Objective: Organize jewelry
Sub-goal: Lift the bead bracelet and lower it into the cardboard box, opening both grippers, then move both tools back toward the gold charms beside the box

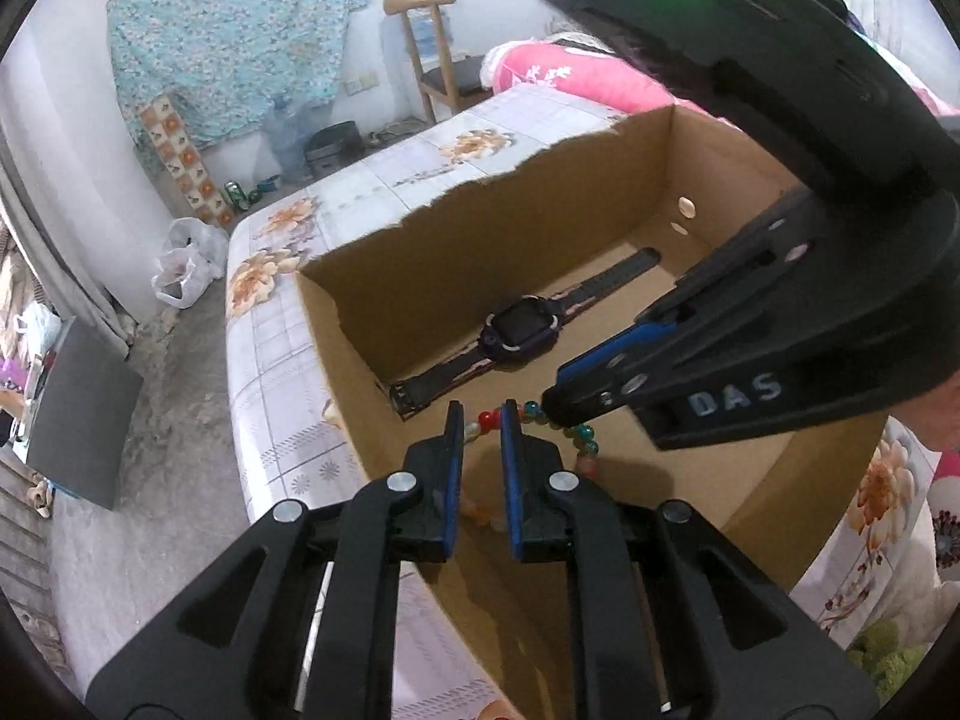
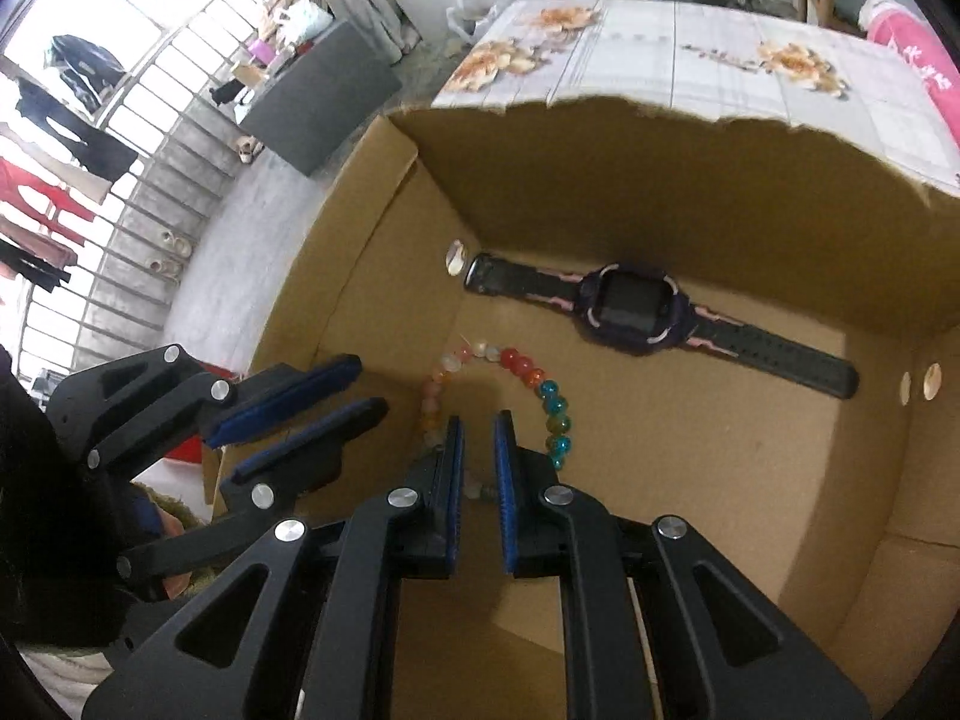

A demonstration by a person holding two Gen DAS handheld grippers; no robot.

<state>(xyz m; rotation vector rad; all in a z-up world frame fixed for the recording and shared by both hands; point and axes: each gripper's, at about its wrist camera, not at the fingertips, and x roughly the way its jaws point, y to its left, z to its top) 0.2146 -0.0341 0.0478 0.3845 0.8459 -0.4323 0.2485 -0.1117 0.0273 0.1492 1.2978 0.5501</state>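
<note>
1. Brown cardboard box [image 2: 660,192] with a torn rim sits on a floral-print table cover [image 2: 708,42].
2. Black smartwatch with pink-trimmed strap [image 2: 630,306] lies flat on the box floor along the far wall; screen dark, no brand I can read.
3. Multicoloured glass-bead bracelet [image 2: 522,363] is in the box, just in front of the watch.
4. My right gripper [image 2: 478,420] is nearly closed; a pale bead sits between the pads, seemingly pinched, though that spot is shadowed.
5. My left gripper [image 1: 483,414] is a narrow slit apart, holding nothing, beside the bracelet.
6. White lettering "DAS" [image 1: 735,396] reads on the right gripper's body.
</note>
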